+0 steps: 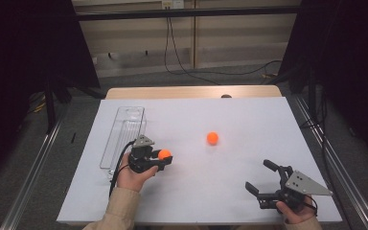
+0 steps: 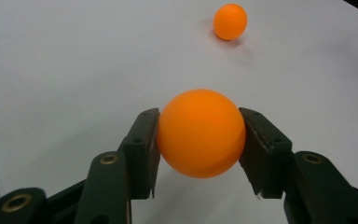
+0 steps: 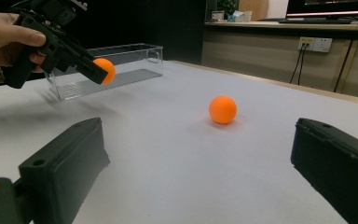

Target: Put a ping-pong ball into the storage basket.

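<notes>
Left gripper (image 1: 159, 160): jaws clamping orange ball (image 2: 201, 133) by its curved sides, lifted; may squirt out. Right gripper (image 1: 267, 181): jaws wide, idle

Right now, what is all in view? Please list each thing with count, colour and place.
held ball: 1, orange, lifted off the sheet between the left gripper's jaws
loose ball: 1, orange, lying mid-sheet
box: 1, clear plastic, long, open top, at the sheet's left side
sheet: 1, white, covering the table
table: 1, wood, far edge showing past the sheet
left gripper: 1, black, beside the box, shut on the held ball
right gripper: 1, black, near right corner, open, nothing in it
</notes>
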`<state>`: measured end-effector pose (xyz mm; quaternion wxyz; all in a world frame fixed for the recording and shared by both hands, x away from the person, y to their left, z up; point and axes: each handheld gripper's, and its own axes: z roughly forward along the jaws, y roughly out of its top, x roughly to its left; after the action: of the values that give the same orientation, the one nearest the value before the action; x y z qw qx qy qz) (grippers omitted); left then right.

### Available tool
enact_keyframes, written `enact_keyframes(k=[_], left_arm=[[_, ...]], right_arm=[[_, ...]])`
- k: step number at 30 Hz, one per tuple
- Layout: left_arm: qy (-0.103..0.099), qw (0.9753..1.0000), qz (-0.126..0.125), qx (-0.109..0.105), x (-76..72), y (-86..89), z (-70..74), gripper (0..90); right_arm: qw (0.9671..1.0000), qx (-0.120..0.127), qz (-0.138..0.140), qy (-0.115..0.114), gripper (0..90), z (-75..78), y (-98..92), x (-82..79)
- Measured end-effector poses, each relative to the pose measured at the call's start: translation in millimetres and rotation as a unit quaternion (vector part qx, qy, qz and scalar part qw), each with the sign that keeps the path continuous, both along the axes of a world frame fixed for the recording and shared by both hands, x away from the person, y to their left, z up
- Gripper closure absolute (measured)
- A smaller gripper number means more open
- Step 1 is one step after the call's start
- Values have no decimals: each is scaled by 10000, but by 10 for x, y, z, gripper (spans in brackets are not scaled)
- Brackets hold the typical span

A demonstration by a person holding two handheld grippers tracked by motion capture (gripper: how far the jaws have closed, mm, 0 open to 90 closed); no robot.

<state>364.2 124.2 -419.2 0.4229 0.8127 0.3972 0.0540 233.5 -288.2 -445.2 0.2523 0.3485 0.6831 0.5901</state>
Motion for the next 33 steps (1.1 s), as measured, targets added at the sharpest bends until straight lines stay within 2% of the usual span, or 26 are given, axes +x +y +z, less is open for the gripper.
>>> enact_keyframes(k=[33], left_arm=[[-48, 9999, 150, 15, 21, 122, 68, 509]], right_arm=[[10000, 3, 1, -8, 23, 0, -3, 1]])
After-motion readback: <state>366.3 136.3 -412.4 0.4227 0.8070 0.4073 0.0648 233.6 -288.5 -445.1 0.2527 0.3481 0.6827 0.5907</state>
